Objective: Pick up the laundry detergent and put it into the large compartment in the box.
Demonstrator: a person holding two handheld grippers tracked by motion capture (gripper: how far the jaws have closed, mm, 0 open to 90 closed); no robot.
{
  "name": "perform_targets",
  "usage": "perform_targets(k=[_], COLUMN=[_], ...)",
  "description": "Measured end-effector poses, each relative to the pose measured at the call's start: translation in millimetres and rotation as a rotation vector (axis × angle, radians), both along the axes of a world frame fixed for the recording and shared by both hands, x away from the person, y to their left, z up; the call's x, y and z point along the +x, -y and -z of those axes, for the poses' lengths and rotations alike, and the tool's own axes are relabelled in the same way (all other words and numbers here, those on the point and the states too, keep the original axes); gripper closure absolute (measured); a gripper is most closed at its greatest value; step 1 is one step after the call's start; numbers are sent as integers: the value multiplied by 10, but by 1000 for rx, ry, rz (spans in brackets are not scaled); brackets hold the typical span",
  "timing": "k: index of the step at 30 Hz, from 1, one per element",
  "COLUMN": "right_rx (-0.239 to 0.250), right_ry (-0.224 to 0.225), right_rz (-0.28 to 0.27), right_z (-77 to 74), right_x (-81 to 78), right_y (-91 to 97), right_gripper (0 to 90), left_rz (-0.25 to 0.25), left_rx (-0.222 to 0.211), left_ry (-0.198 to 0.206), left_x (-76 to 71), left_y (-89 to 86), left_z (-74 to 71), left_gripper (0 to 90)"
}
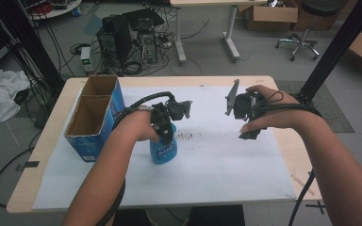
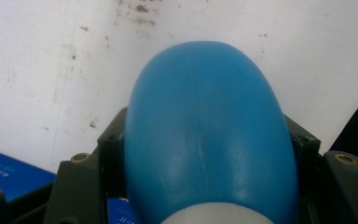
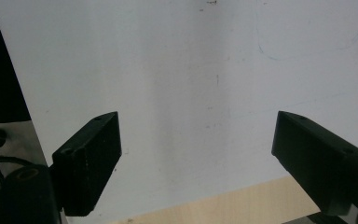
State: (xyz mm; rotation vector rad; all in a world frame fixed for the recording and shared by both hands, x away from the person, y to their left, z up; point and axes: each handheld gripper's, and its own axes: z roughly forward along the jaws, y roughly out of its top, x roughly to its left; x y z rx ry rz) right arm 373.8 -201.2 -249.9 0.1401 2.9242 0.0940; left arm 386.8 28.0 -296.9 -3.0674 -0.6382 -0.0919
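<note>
The wooden surface (image 1: pixel 47 136) carries a white sheet (image 1: pixel 217 160) over most of its top. At the sheet's left edge stands an open blue cardboard box (image 1: pixel 94 117) with two compartments. Right of the box, on the sheet, a blue bottle (image 1: pixel 163 148) stands upright; the left gripper (image 1: pixel 166 126) comes down on it, fingers (image 2: pixel 77 186) clamped against both sides of the bottle's body (image 2: pixel 209 130). Farther right of the box, the right gripper (image 1: pixel 245 115) hangs above bare sheet, fingers (image 3: pixel 91 161) spread wide with nothing between them.

The bottle (image 1: pixel 164 148) stands on the sheet (image 1: pixel 226 165), right of the box (image 1: pixel 94 117).
</note>
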Motion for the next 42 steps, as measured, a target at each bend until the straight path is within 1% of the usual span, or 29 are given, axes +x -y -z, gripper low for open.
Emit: perform_targets(k=[2, 4, 5, 7, 8, 10, 12, 13, 14, 15, 16, 18, 20, 21, 23, 26, 27, 29, 33, 34, 35, 39, 42], right_rx=[1, 0, 0, -3, -4, -1, -1, -3, -3, -5, 2, 1, -5, -5, -5, -6, 0, -3, -5, -5, -4, -4, -2], right_ry=[1, 1, 0, 1, 1, 0, 0, -1, -1, -2, -2, -3, -5, -3, -2, 2, 3, 5, 5, 7, 7, 8, 7], right_rz=[2, 1, 1, 3, 3, 7, 10, 11, 11, 11, 11, 10, 9, 9, 10, 11, 11, 11, 15, 12, 11, 15, 17], right_z=[-3, -3, -1, 3, 3, 3, 8, 16, 16, 18, 25, 29, 31, 26, 20, 0, -11, -22, -29, -31, -33, -36, -40], right_x=[0, -2, -4, -7, -5, -1, 4, 9, 9, 9, 7, 6, 5, 4, 3, 4, 1, -4, -14, -16, -19, -29, -33], right_y=[2, 2, 3, 8, 13, 23, 30, 29, 29, 26, 24, 17, 12, 12, 13, 16, 17, 14, 8, 8, 8, 17, 17], right_gripper=[157, 157, 157, 157, 157, 157, 157, 157, 157, 157, 157, 157, 158, 158, 159, 158, 158, 159, 159, 159, 158, 159, 159], left_rz=[-24, -33, -25, 15, 18, 44, 46, 45, 57, 58, 57, 64, 55, 42, 8, -44, -52, -67, -117, -137, -146, -199, -247], left_rx=[-10, -16, -19, -23, -24, -22, -18, -11, -10, -8, -3, 13, 21, 20, 19, 2, -2, -5, -6, -8, -2, -1, -6], left_ry=[-4, -8, -10, -5, -5, -2, 0, -6, -1, -4, -8, 1, 10, 13, 0, -8, -2, 6, 0, 0, -1, 13, 8], left_x=[7, 11, 11, -7, -14, -29, -28, -24, -24, -22, -16, -16, -12, -6, 13, 30, 32, 33, 52, 56, 64, 86, 117], left_y=[1, -7, -12, -16, -15, -5, 6, 12, 15, 18, 20, 24, 14, 2, -25, -71, -81, -104, -150, -162, -175, -230, -285], left_z=[1, -2, -3, -3, -3, -5, -4, -8, -7, -7, -10, -18, -41, -59, -120, -250, -283, -376, -554, -595, -641, -804, -908], left_gripper=[382, 383, 384, 386, 386, 388, 389, 389, 390, 390, 390, 390, 390, 390, 390, 389, 389, 389, 390, 389, 389, 389, 389])
